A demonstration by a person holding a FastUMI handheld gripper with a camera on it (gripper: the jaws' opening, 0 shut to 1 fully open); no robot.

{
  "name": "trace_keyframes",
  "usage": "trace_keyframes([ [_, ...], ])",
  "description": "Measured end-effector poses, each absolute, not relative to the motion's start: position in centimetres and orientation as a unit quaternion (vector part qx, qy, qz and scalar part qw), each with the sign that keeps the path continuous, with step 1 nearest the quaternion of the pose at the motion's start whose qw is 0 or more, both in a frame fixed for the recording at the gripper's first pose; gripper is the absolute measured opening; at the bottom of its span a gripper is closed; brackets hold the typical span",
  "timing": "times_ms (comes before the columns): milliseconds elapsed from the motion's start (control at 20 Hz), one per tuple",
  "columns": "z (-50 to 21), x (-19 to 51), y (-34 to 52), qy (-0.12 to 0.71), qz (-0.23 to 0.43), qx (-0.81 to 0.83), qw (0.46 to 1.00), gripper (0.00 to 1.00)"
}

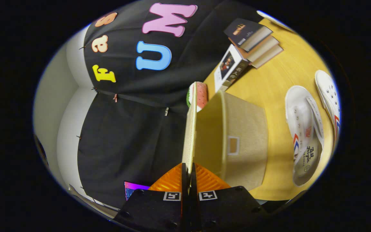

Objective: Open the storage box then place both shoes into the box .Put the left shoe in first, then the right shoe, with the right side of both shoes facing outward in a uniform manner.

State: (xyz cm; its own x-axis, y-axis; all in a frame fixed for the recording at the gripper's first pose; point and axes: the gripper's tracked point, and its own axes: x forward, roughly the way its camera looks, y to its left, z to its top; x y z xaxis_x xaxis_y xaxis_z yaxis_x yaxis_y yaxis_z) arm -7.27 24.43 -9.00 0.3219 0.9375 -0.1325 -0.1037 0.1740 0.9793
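The view is rolled sideways. My gripper (189,168) is shut on the thin edge of the beige lid (190,129) of the storage box (246,138), and the lid stands swung up, away from the box's mouth. The box is a tan fabric one with a small label window on its side, resting on the wooden table (279,74). Beyond the box, two white canvas shoes lie on the table side by side: the nearer shoe (303,135) shows its insole, and the farther shoe (328,93) lies past it.
A stack of books (256,40) and a single book (230,67) sit on the table behind the box. A watermelon-patterned object (200,95) lies just past the lid's far end. The booth's black cloth wall is close by the lid.
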Motion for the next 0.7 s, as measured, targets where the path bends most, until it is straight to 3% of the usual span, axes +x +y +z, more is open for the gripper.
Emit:
trace_keyframes([
  [300, -2.1, -7.3, 29.8, 0.391, 0.455, 0.422, 0.679, 0.10],
  [700, 1.9, -8.1, 40.0, 0.380, 0.494, 0.395, 0.675, 0.13],
])
